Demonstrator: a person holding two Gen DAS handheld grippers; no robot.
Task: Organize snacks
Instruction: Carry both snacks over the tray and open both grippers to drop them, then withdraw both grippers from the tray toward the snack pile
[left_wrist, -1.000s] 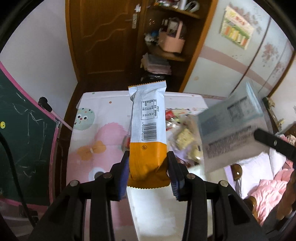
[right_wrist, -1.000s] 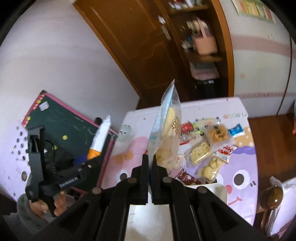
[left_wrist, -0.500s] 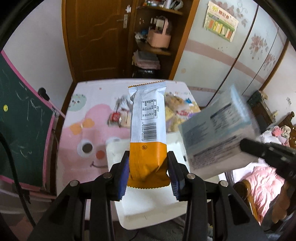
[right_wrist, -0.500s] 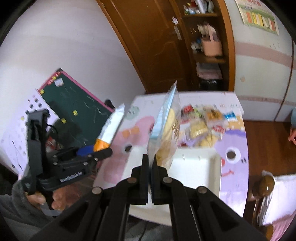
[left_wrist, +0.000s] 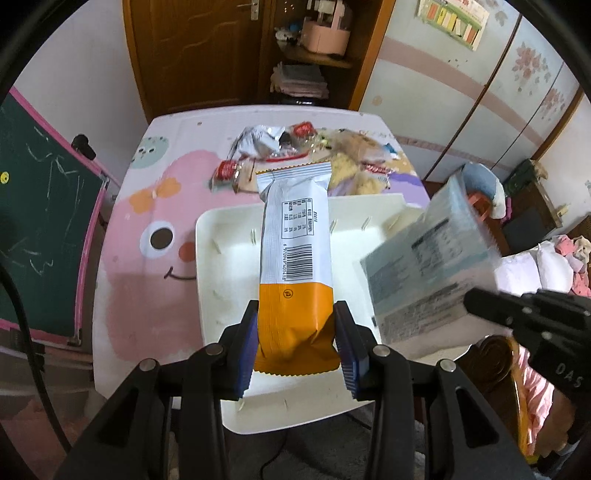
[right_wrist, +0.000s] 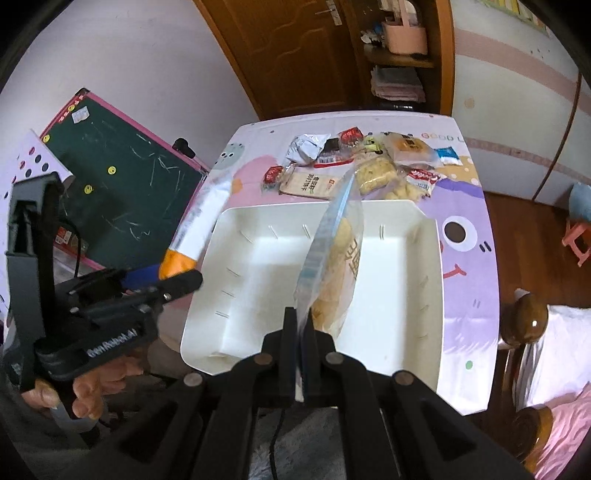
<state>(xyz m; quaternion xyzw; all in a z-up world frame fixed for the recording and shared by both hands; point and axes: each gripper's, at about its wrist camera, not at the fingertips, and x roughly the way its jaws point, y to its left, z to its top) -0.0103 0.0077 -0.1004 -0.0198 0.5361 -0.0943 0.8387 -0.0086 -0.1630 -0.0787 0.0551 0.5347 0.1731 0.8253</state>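
My left gripper (left_wrist: 297, 347) is shut on a white and orange snack bar (left_wrist: 293, 240), held above the white bin (left_wrist: 207, 236); it also shows in the right wrist view (right_wrist: 201, 225). My right gripper (right_wrist: 303, 328) is shut on the edge of a clear bag of yellow pastry (right_wrist: 334, 269), held edge-on over the white bin (right_wrist: 428, 280); the bag shows blurred in the left wrist view (left_wrist: 432, 266). A pile of several snack packets (right_wrist: 362, 162) lies on the table beyond the bin.
The table has a pink and purple cartoon cover (left_wrist: 155, 206). A green chalkboard (right_wrist: 122, 192) leans at the left. A wooden door and shelf (left_wrist: 306, 55) stand behind. A bed with pink bedding (left_wrist: 554, 266) and a wooden post (right_wrist: 528, 317) lie at the right.
Both grippers have come forward and lower over the white bin, which now fills more of each view. Both still hold their snacks.
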